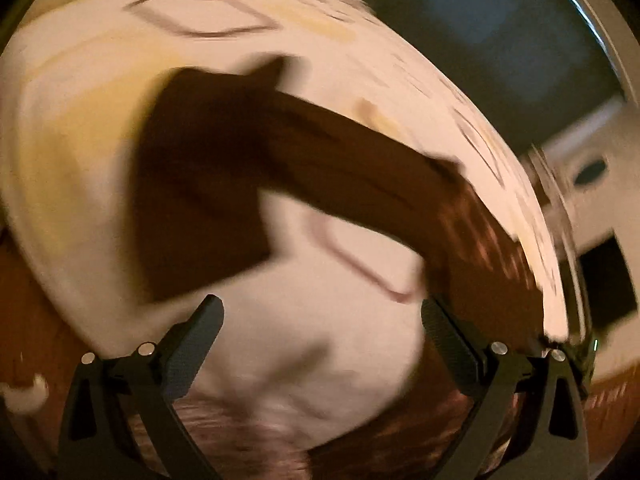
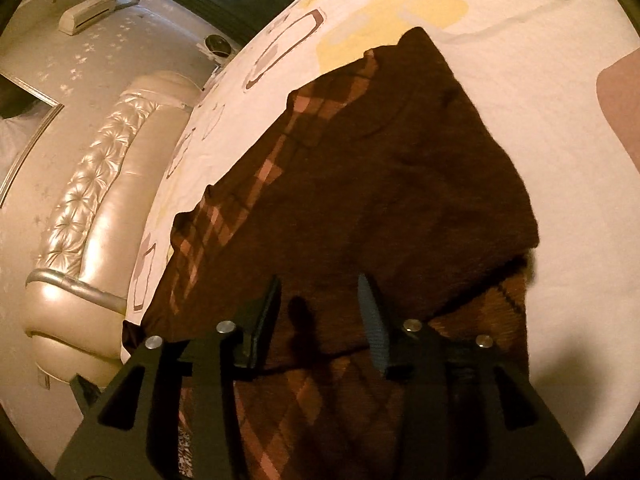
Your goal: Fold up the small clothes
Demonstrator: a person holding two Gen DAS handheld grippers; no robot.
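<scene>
You see a bed (image 2: 500, 12) with a white patterned sheet; a brown checked sweater (image 2: 400, 168) lies on it.

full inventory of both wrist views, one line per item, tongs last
brown garment: 1, dark brown with a lighter argyle pattern, lying partly folded on the bed.
bed sheet: 1, white with yellow and mauve shapes, under the garment.
headboard: 1, cream, tufted and glossy, at the left of the right wrist view.
air conditioner: 1, white, on the wall at top left of the right wrist view.
floor: reddish brown, at the bed's edge in the blurred left wrist view.
left tongs: 1, black, jaws wide apart over the sheet, holding nothing.
right tongs: 1, black, jaws apart above the garment's folded edge.
</scene>
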